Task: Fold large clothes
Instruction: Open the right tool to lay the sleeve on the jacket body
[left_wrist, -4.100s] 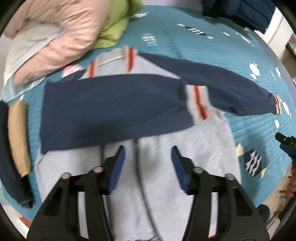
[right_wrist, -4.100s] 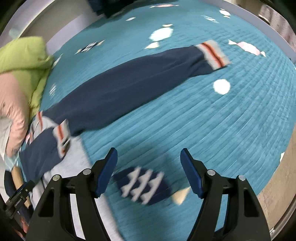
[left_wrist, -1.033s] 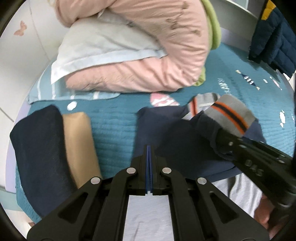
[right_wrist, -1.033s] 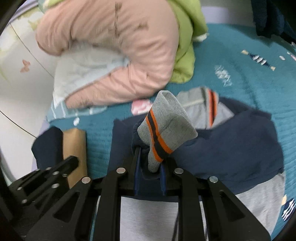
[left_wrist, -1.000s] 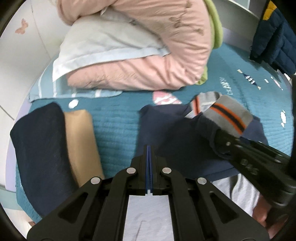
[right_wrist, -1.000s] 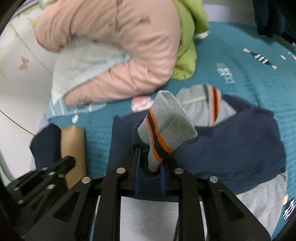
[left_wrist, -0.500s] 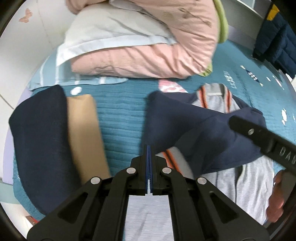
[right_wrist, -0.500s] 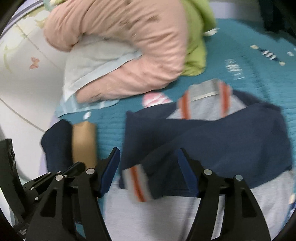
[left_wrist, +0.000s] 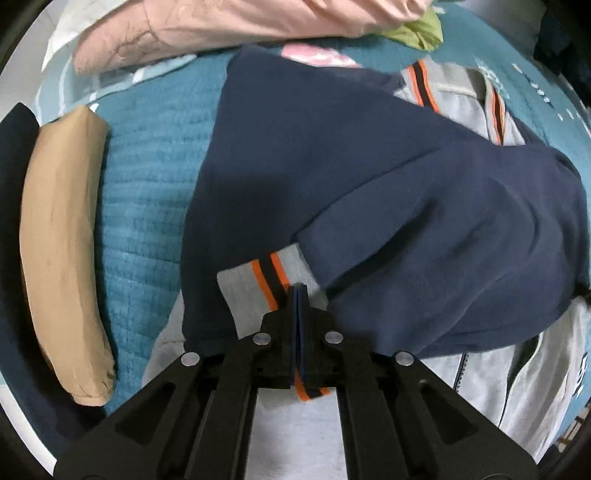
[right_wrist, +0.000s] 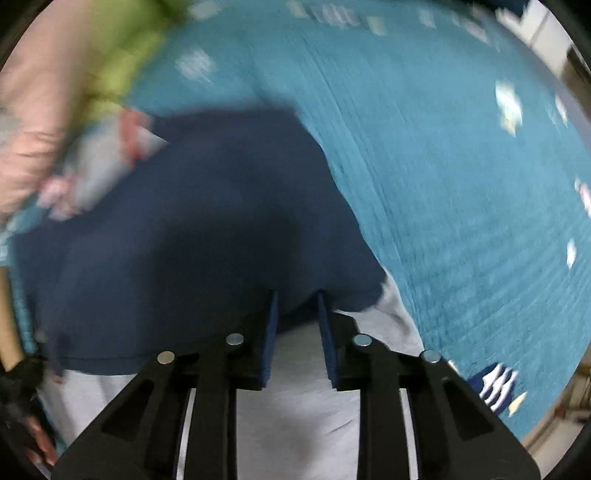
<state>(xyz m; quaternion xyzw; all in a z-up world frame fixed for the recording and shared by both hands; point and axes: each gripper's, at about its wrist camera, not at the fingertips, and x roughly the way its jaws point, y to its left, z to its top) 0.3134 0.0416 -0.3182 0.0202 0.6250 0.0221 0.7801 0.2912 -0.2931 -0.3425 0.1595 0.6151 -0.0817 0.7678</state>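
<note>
Teal quilted bed (left_wrist: 147, 192) is your work surface, with the jacket (left_wrist: 388, 177) spread across its middle and pink bedding (left_wrist: 229, 26) heaped just beyond the collar. Your left claw (left_wrist: 297, 295) is pinched tight on the grey, orange-striped cuff (left_wrist: 266, 284), holding that sleeve down over the navy back, on the side nearest a tan roll (left_wrist: 59, 236). Your right claw (right_wrist: 295, 306) has its jaws only narrowly parted, hovering at the jacket's navy edge on the far side from the roll; that view is badly smeared, so whether any cloth sits between the blades you cannot tell.

You look to be mid-way through tucking the sleeves in (both appear crossed over the body, the grey hem still lying flat toward you). Next, I judge, you should release the cuff without dragging it, then take the hem at both corners and bring it up toward the collar. Loose sleeve cloth may slide as you let go.

No containers are visible near the jacket.
</note>
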